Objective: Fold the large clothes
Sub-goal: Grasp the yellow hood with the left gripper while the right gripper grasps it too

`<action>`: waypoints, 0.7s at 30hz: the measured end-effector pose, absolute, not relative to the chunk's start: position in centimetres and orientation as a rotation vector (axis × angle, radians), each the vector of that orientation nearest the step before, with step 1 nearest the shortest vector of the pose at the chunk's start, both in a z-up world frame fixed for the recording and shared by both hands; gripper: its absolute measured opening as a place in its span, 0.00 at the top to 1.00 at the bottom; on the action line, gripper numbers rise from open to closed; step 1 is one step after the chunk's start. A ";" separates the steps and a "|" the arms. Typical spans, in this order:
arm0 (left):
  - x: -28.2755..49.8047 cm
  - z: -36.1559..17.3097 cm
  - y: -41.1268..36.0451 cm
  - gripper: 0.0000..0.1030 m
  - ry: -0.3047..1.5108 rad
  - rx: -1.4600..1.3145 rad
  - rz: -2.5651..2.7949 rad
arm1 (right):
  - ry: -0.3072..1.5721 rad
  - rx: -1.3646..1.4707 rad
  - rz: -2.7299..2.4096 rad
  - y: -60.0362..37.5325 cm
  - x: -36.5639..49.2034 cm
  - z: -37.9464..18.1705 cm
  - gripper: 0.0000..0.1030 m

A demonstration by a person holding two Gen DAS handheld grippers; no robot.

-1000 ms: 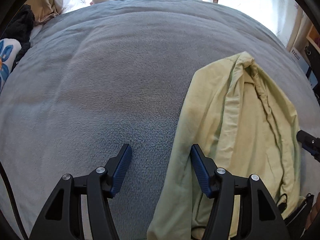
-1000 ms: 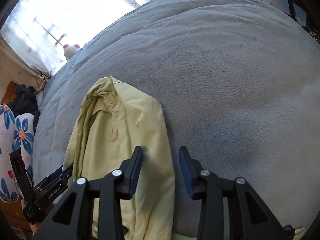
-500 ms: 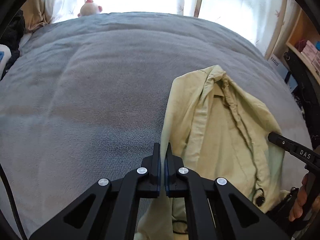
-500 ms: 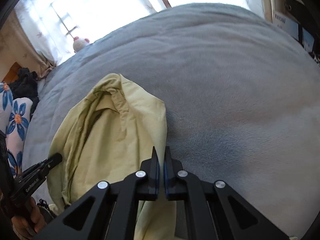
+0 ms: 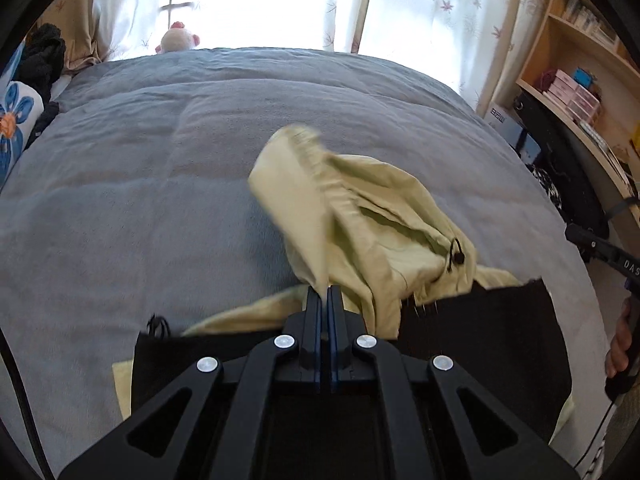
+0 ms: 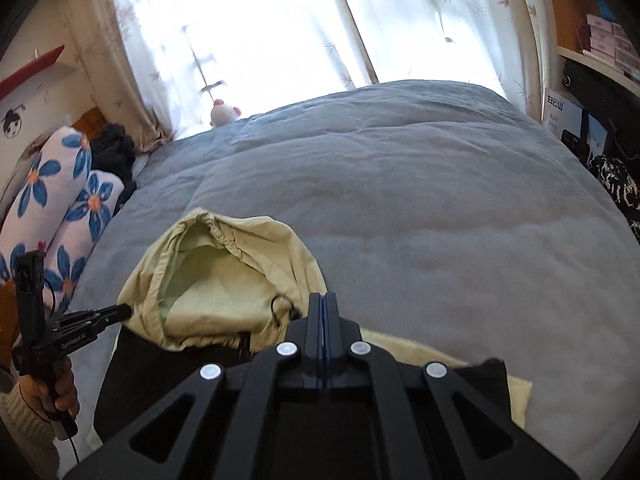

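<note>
Lifted since earlier, the yellow-green garment (image 5: pixel 360 216) hangs pinched in both closed jaws, the right grip seemingly partly hidden.

Grey bedspread (image 6: pixel 440 208) wide open ahead; floral pillows (image 6: pixel 52 216) crowd left edge, shelves (image 5: pixel 580 80) right

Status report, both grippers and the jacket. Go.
Left gripper shut on yellow jacket, fabric lifted. Right gripper shut at the jacket's edge, grip itself hidden. Grey blanket beyond, nothing in the way.
</note>
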State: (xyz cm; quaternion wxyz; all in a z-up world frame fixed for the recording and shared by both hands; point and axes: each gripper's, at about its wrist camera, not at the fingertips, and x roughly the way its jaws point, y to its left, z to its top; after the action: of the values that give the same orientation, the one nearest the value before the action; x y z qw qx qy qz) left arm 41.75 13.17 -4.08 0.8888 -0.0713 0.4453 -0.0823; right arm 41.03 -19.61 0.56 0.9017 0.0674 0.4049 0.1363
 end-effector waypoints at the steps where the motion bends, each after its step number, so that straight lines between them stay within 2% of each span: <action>1: 40.7 -3.9 12.6 0.99 0.918 -0.137 -0.183 | 0.843 0.148 0.301 -19.4 40.4 0.6 1.00; 5: 37.0 -4.3 9.3 0.99 0.873 -0.072 -0.270 | 0.903 0.153 0.362 -17.6 38.9 0.0 1.00; 13: 33.5 -9.9 6.7 0.99 0.931 -0.081 -0.334 | 1.051 0.079 0.387 -12.2 42.6 -2.2 0.97; 14: 33.5 -10.4 7.0 0.99 0.927 -0.102 -0.333 | 1.059 0.062 0.380 -11.4 44.0 -2.5 0.92; 16: 33.4 -11.1 7.6 0.99 0.918 -0.150 -0.339 | 1.063 0.019 0.367 -10.0 45.9 -3.1 0.74; 17: 33.4 -11.5 7.9 0.99 0.915 -0.172 -0.343 | 1.061 -0.004 0.359 -9.4 46.8 -3.4 0.61; 18: 33.3 -11.8 8.2 0.99 0.910 -0.186 -0.348 | 1.053 -0.043 0.352 -8.6 47.8 -3.7 0.54; 21: 32.8 -12.8 8.9 0.99 0.904 -0.221 -0.361 | 1.033 -0.180 0.347 -6.3 50.8 -4.5 0.54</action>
State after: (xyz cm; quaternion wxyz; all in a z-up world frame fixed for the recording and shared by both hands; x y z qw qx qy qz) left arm 32.85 8.92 -12.81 0.8781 -0.1060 0.4333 -0.1729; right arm 50.83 -6.27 -4.45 0.8512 -0.0855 0.4908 0.1649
